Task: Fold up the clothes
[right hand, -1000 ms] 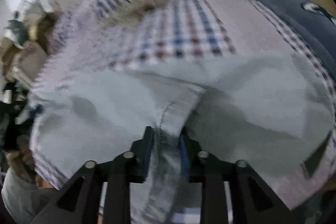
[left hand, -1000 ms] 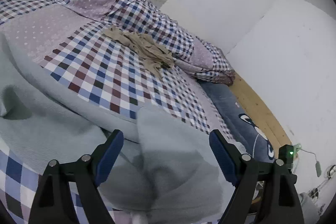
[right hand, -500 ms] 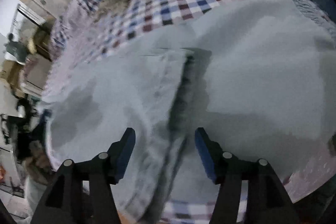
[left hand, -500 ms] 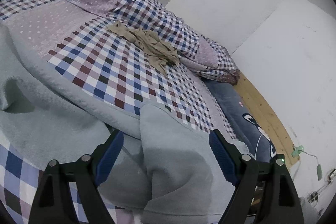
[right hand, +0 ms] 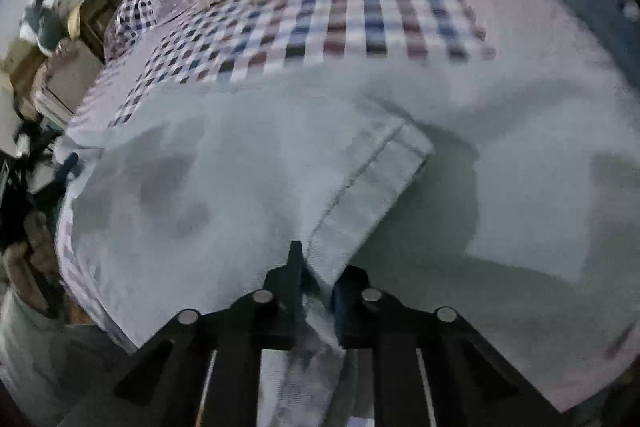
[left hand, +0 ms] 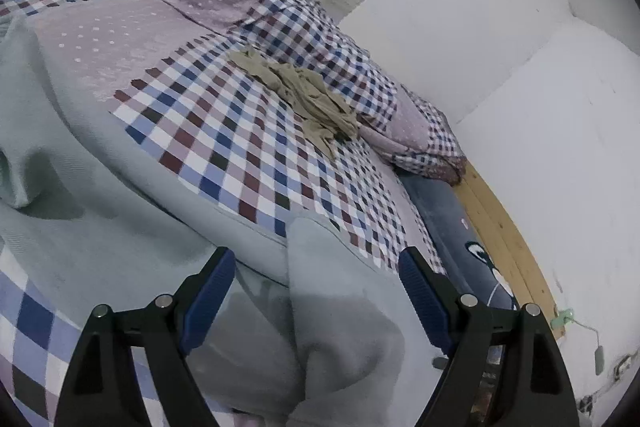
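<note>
A pale grey-blue garment (left hand: pixel 120 227) lies spread over a checked bedspread (left hand: pixel 248 131). My left gripper (left hand: pixel 316 259) hovers open just above a folded flap of it, and the fingers hold nothing. In the right wrist view the same garment (right hand: pixel 200 167) fills the middle. Its stitched hem (right hand: pixel 380 179) runs down into my right gripper (right hand: pixel 322 273), which is shut on that edge. The view there is blurred by motion.
A crumpled beige garment (left hand: pixel 304 95) lies further back on the bed, in front of a bunched checked quilt (left hand: pixel 280 11). A dark blue cushion (left hand: pixel 452 223) and a wooden bed edge (left hand: pixel 500 227) run along the white wall (left hand: pixel 560 107). Cluttered furniture (right hand: pixel 40 27) stands beyond the bed's left side.
My right gripper held the hem a second ago, stood open half a second ago, and is shut on the hem again. The left gripper stayed open and barely shifted.
</note>
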Available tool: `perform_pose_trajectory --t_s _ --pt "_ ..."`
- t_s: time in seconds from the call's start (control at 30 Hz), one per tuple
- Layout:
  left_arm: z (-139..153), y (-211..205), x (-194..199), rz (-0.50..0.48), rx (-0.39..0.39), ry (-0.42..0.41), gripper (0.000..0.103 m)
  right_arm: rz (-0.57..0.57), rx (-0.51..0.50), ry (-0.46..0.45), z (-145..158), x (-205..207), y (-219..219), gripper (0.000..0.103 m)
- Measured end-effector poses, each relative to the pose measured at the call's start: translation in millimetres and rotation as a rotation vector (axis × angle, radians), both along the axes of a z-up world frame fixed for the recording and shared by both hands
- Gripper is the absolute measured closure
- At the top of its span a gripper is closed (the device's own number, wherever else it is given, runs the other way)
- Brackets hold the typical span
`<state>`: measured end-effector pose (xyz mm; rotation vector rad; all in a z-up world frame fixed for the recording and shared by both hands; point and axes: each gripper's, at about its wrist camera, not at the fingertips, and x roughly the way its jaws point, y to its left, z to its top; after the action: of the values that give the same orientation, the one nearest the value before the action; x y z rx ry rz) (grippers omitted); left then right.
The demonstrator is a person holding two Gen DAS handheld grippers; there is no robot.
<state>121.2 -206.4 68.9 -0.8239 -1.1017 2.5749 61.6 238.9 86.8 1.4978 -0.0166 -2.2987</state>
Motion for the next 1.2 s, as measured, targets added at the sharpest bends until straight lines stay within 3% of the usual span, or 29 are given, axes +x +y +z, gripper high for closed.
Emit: perform_pose_trajectory --t_s 0.2,0.3,0.37,0.53,0.67,0.7,0.73,0.77,0.83,0.93,1.0,1.2 --pt "-6.7 -28.9 5.6 0.085 0.082 -0.007 0.017 -0.044 0.06 0.191 101.9 -10.4 41.2 0.095" --pt "-8.1 -41.8 9.7 0.128 0.103 -0.006 0.017 -0.17 0.15 0.252 145.6 -29.0 89.9 0.095" --pt "-9.1 -48.1 11.6 0.15 0.107 -0.007 0.017 -0.242 0.269 0.262 156.3 -46.9 118.9 0.095" --pt "-12.9 -59.2 14.0 0.208 0.103 -0.027 0.017 -0.471 0.579 0.15 130.8 -81.9 196.5 0.093" --pt "-19.6 -65.4 14.2 0.248 0.086 -0.063 0.017 -0.605 0.595 0.035 95.6 -89.1 214.3 0.083" --pt "-20.9 -66.7 14.5 0.257 0.079 -0.071 0.017 -0.627 0.594 0.045 92.0 -87.3 208.2 0.073" --pt "-21.9 -67.7 15.2 0.266 0.073 -0.079 0.017 -0.638 0.59 0.065 92.0 -83.2 203.1 0.055" --pt "-22.9 -68.6 15.8 0.276 0.066 -0.087 0.017 -0.647 0.581 0.095 95.2 -80.0 192.2 0.05" --pt "-25.2 -72.0 16.8 0.295 0.058 -0.107 0.017 -0.65 0.553 0.159 99.6 -64.9 180.0 0.049" --pt "-29.2 -80.0 21.1 0.339 0.052 -0.139 0.017 -0.534 0.401 0.268 116.2 -43.9 131.4 0.049" --pt "-30.0 -87.1 26.8 0.377 0.046 -0.149 0.017 -0.373 0.305 0.291 119.6 -39.1 76.7 0.049" --pt "-32.3 -111.1 51.2 0.496 0.015 -0.196 0.017 0.189 0.27 0.288 103.9 -21.8 -117.3 0.049"
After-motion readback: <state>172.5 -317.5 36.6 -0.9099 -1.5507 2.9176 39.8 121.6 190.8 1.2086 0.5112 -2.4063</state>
